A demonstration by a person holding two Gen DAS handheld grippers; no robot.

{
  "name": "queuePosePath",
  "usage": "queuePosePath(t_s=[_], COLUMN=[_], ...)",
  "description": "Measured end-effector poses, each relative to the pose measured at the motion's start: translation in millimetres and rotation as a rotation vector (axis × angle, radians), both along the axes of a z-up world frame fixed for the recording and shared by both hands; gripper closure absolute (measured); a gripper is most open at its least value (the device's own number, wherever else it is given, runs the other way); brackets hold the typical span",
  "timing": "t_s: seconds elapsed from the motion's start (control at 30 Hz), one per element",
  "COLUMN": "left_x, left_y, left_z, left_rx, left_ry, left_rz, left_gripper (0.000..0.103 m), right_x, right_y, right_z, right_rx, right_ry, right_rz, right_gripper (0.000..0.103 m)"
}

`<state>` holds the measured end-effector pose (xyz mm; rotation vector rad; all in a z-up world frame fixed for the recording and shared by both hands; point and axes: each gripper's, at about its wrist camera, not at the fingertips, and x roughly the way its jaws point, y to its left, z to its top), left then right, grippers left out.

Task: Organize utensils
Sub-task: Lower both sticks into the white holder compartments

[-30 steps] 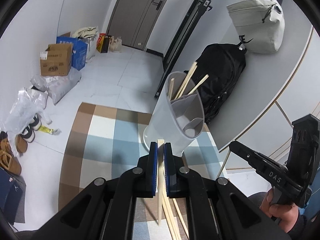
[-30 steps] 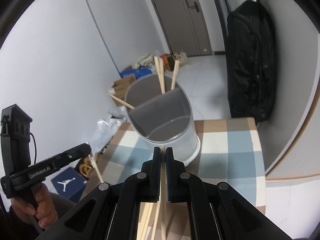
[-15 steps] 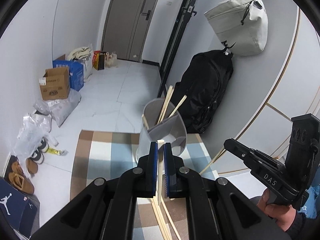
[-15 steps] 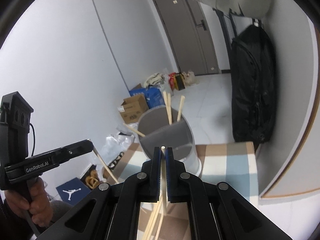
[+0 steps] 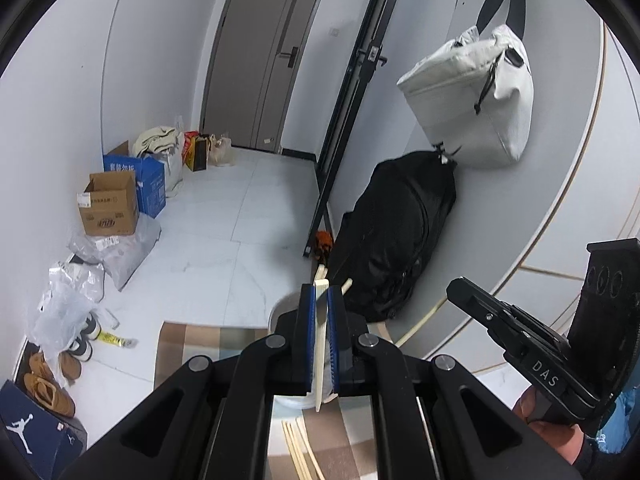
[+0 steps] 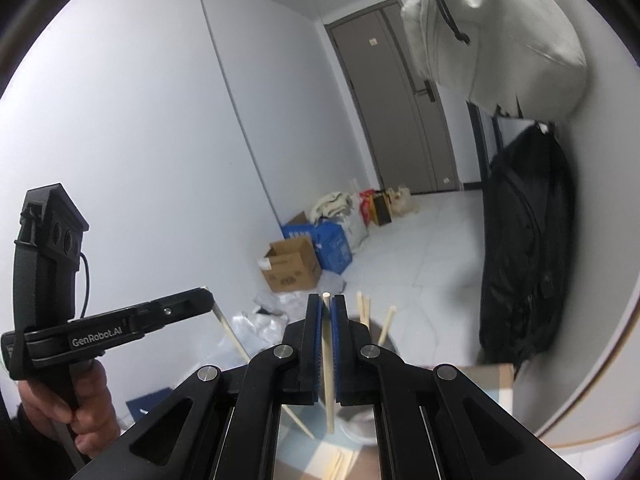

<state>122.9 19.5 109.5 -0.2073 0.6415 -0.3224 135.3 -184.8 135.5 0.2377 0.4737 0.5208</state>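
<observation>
A pale wooden chopstick (image 5: 320,344) stands nearly upright, pinched between the blue pads of the left gripper (image 5: 320,300). A second chopstick (image 6: 328,364) is clamped the same way in the right gripper (image 6: 326,304), its tip showing just above the pads. Both are held above a white round utensil holder (image 5: 282,312), mostly hidden behind the grippers, with other chopsticks (image 6: 365,312) poking out of it. The holder sits on a checked tablecloth (image 5: 188,344) of brown, beige and blue, where more loose chopsticks (image 5: 298,444) lie. Beyond, a black backpack (image 5: 396,236) leans on the wall under a hanging cream bag (image 5: 472,100). Cardboard boxes (image 5: 110,208) stand on the tiled floor.
</observation>
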Motion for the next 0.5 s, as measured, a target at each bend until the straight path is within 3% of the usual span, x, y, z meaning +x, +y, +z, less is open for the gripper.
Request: queuePosePath(t_s=[0.5], left_x=[42.3], left_y=[-6.2], left_z=[19.1], left_rx=[0.014], left_ry=[-0.068], left_rz=[0.008], left_gripper=[0.101], right_x=[59.0], right_y=[7.7], right_z=[26.1], right_rx=[-0.027], right_ry=[-0.047], right_rz=[-0.023], right_gripper=[0.099])
